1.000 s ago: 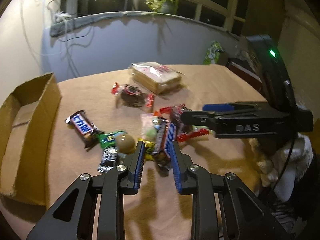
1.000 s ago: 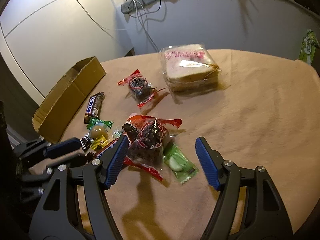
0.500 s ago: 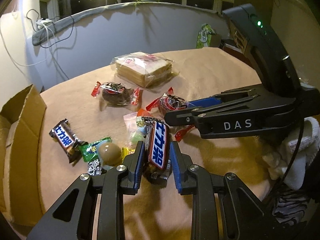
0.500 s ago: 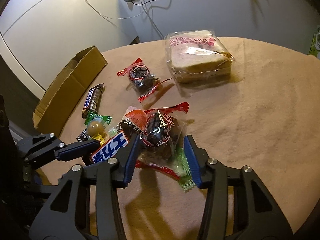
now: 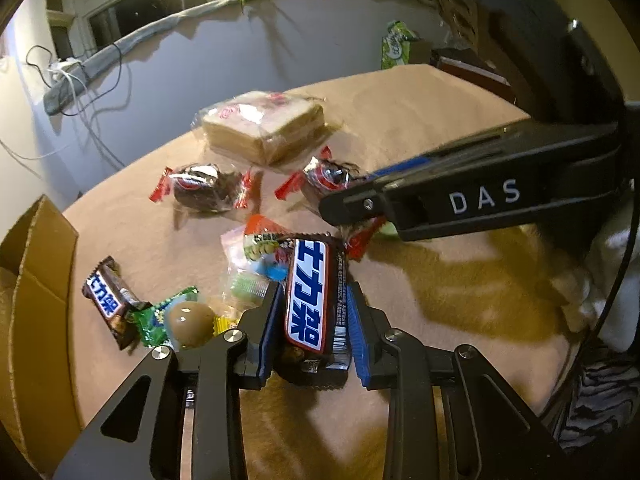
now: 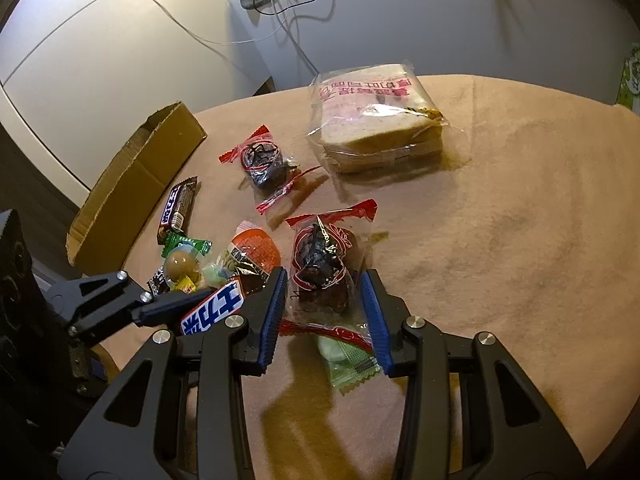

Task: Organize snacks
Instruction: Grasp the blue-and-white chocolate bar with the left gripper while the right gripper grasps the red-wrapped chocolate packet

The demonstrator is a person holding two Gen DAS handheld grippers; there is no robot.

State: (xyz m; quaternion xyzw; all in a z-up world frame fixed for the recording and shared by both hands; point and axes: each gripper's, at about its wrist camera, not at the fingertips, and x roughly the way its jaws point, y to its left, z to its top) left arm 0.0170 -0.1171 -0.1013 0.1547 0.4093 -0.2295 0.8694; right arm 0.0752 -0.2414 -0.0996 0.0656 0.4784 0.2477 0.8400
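My left gripper (image 5: 314, 292) has a brown chocolate bar (image 5: 308, 292) with a blue and white label standing lengthwise between its pads; its jaws are opening slightly. The bar (image 6: 212, 314) also shows in the right wrist view, at the left gripper's tip. My right gripper (image 6: 325, 276) is closing on a dark cake packet (image 6: 320, 264) with red ends, and both pads touch its wrapper. That packet (image 5: 328, 170) shows at the right gripper's (image 5: 348, 196) tip. Loose sweets (image 5: 256, 256) lie piled just beyond the bar.
An open cardboard box (image 5: 36, 280) stands at the table's left edge. A wrapped sandwich (image 5: 264, 124) lies at the back, a second cake packet (image 5: 200, 186) before it. Another chocolate bar (image 5: 106, 300) and a brown ball sweet (image 5: 190, 322) lie near the box. A green sachet (image 6: 348, 360) lies under my right gripper.
My right jaws have closed from wide apart onto the cake packet. My left gripper has rolled and shifted, and the chocolate bar now sits upright between its pads.
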